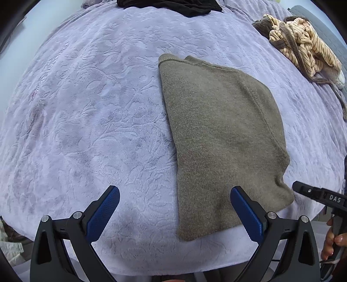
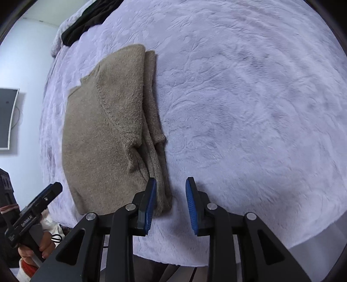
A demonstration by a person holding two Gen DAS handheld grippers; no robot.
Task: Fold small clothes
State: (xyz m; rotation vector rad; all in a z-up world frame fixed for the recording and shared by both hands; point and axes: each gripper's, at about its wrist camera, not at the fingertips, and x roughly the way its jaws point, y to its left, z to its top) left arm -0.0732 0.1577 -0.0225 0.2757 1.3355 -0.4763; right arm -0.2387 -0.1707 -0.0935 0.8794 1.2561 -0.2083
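Note:
A taupe knitted sweater (image 1: 221,130) lies folded lengthwise on the lilac blanket, with its sleeve layers stacked along one long side (image 2: 151,121). My left gripper (image 1: 175,191) hangs over the sweater's near left edge, jaws wide open and nothing in them. My right gripper (image 2: 171,180) stands partly open at the near corner of the folded side. The stacked edge lies against its left pad (image 2: 150,201), while the right pad (image 2: 190,201) is over bare blanket, clear of the cloth. Each gripper shows at the edge of the other's view (image 1: 314,195) (image 2: 43,199).
The embossed lilac blanket (image 1: 86,108) covers the bed. A crumpled striped garment pile (image 1: 303,47) lies at the far right. A black garment (image 1: 173,6) sits at the far edge. A screen (image 2: 6,117) hangs on the wall. A hand (image 1: 331,240) grips the right handle.

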